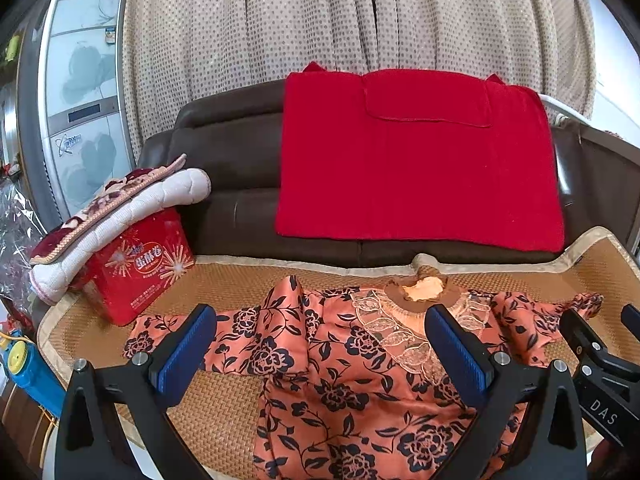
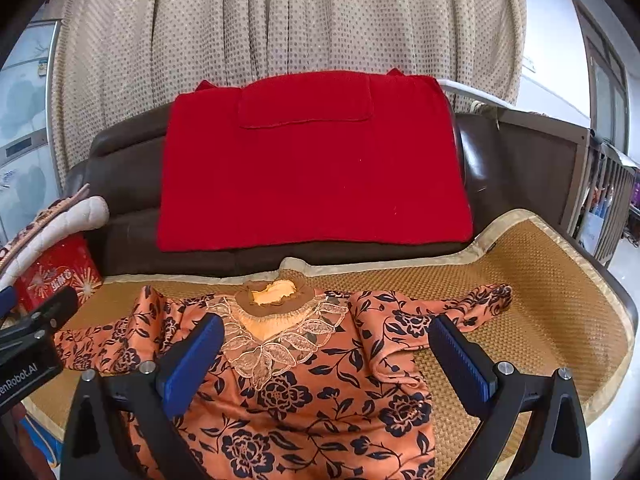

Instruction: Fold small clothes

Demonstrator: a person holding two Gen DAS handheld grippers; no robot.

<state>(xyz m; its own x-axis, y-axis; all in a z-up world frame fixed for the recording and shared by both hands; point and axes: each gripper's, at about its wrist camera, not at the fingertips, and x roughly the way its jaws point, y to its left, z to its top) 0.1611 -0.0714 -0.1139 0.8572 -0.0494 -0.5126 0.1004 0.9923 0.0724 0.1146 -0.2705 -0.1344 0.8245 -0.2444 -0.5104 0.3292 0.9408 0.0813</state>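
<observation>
A small orange top with a black flower print [image 1: 352, 380] lies spread face up on the woven mat [image 1: 240, 280], brown collar and lace trim toward the sofa back, sleeves out to both sides. It also shows in the right wrist view [image 2: 320, 392]. My left gripper [image 1: 320, 344] is open and empty, hovering above the top's left half; its left sleeve is bunched. My right gripper [image 2: 326, 352] is open and empty above the top's right half, right finger near the right sleeve [image 2: 460, 304]. The right gripper's body shows at the left wrist view's edge [image 1: 600, 360].
A red cloth [image 1: 416, 160] hangs over the brown sofa back [image 1: 224, 140]. A red tin box [image 1: 140, 268] with a folded quilted pad [image 1: 120, 216] on it stands at the mat's left end. A blue toy [image 1: 28, 372] is at far left. A crib rail [image 2: 600, 200] stands at right.
</observation>
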